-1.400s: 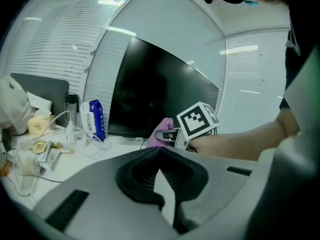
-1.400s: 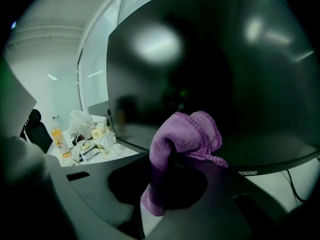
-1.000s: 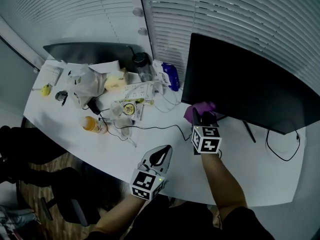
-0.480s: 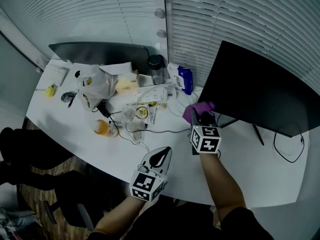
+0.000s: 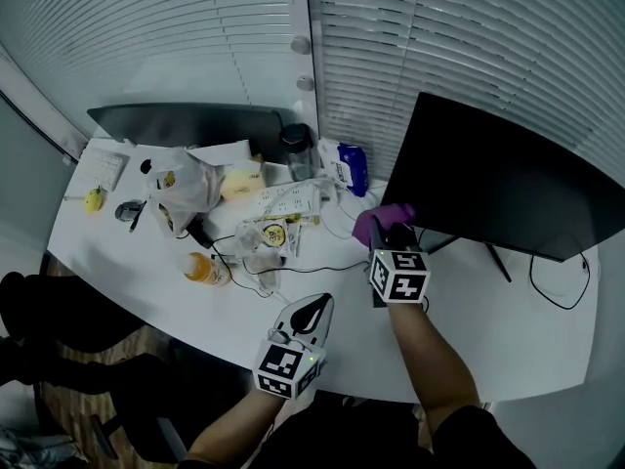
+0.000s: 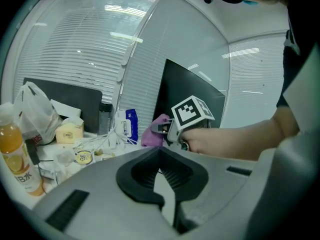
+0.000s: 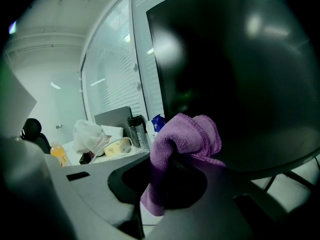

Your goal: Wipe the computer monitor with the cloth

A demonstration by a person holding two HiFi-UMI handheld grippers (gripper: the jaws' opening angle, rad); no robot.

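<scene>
The right gripper stays at frame centre, jaws clamped on the purple cloth, which is still at the lower left corner of the monitor. The left gripper, closed and empty, remains at lower centre.

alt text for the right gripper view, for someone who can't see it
A purple cloth is clamped in the right gripper, held up just in front of the dark screen of a monitor. Further back on the left stand a dark bottle, a white plastic bag and an orange drink bottle.
</scene>
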